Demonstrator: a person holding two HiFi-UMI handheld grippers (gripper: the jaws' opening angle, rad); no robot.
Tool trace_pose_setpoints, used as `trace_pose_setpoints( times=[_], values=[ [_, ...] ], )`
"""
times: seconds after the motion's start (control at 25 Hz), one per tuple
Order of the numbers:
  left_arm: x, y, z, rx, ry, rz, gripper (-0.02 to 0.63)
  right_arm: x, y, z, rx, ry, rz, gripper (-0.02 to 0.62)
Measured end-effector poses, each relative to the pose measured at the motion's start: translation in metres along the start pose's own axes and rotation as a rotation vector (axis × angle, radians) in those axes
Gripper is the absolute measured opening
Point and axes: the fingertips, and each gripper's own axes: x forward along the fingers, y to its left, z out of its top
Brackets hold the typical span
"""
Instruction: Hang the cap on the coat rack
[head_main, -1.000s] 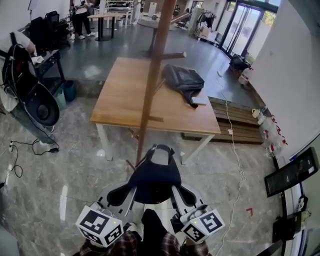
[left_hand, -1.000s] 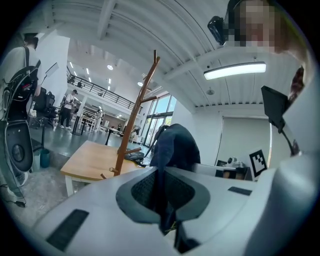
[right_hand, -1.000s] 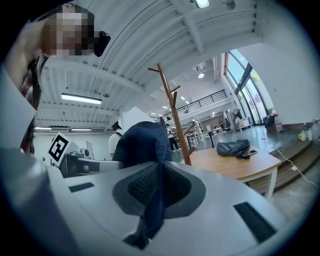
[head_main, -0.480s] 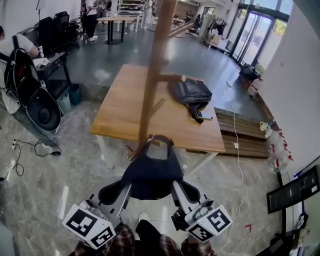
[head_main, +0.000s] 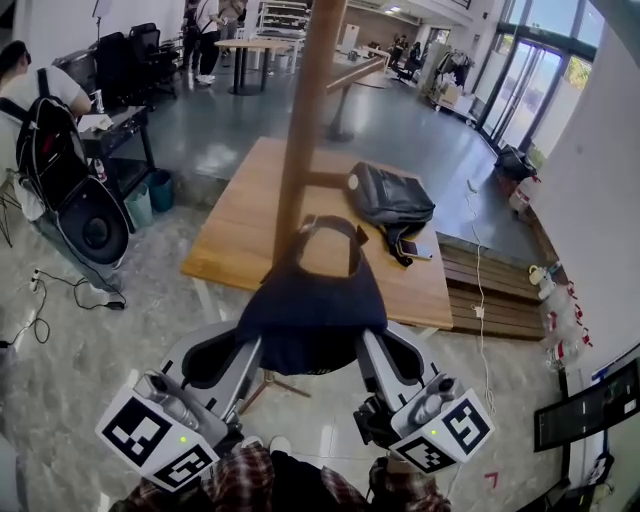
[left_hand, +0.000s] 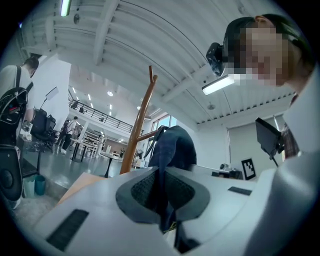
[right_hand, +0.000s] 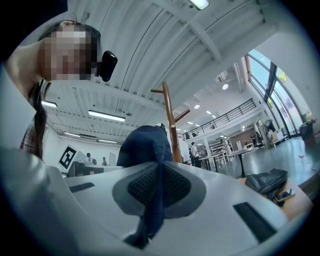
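Note:
A dark navy cap (head_main: 312, 310) hangs stretched between my two grippers, its strap loop up near the wooden coat rack pole (head_main: 303, 130). My left gripper (head_main: 248, 348) is shut on the cap's left edge. On the other side, my right gripper (head_main: 373, 346) is shut on the right edge. A short peg (head_main: 322, 181) juts from the pole just above the cap. In the left gripper view the cap (left_hand: 173, 145) bunches between the jaws with the rack (left_hand: 136, 131) behind it. In the right gripper view the cap (right_hand: 145, 145) sits just left of the rack (right_hand: 170, 120).
Behind the rack stands a wooden table (head_main: 235, 235) with a black bag (head_main: 389, 198) and a phone (head_main: 413, 252) on it. A person with a backpack (head_main: 42, 130) and a round black case (head_main: 90, 225) are at the left. Low wooden steps (head_main: 500, 290) lie at the right.
Both grippers have lifted the cap up and forward, so it now sits against the pole near the peg. Both stay shut on it.

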Motion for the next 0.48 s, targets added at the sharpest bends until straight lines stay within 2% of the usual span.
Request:
trace_pose_setpoints(
  times=[0.48],
  values=[
    [0.025, 0.013, 0.049, 0.030, -0.048, -0.048, 0.021, 0.020, -0.012, 0.029, 0.030, -0.058, -0.001, 0.018]
  ],
)
